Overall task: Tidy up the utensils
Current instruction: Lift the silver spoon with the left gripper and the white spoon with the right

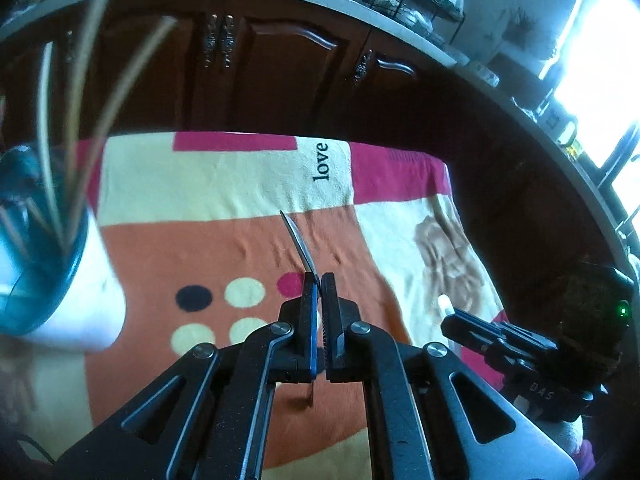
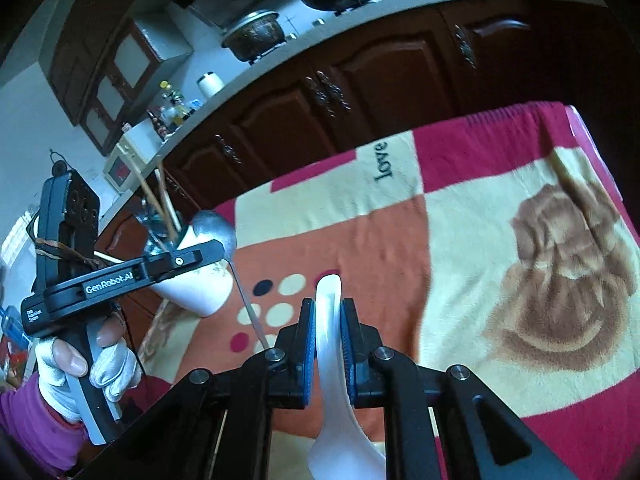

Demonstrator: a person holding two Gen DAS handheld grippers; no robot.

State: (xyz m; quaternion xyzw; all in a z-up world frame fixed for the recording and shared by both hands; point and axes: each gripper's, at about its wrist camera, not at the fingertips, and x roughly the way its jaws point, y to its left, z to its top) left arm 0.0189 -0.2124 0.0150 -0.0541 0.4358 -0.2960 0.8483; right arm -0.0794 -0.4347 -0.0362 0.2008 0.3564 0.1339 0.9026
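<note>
above a blanket patterned in orange, cream and pink, the left gripper is pinched on the thin handle of a metal spoon, whose bowl shows in the right wrist view beside a white cup holding chopsticks. the right gripper clamps the handle of a white ceramic spoon, its bowl hanging below the jaws. a gloved hand grips the left tool, dark wooden cabinets behind.
</note>
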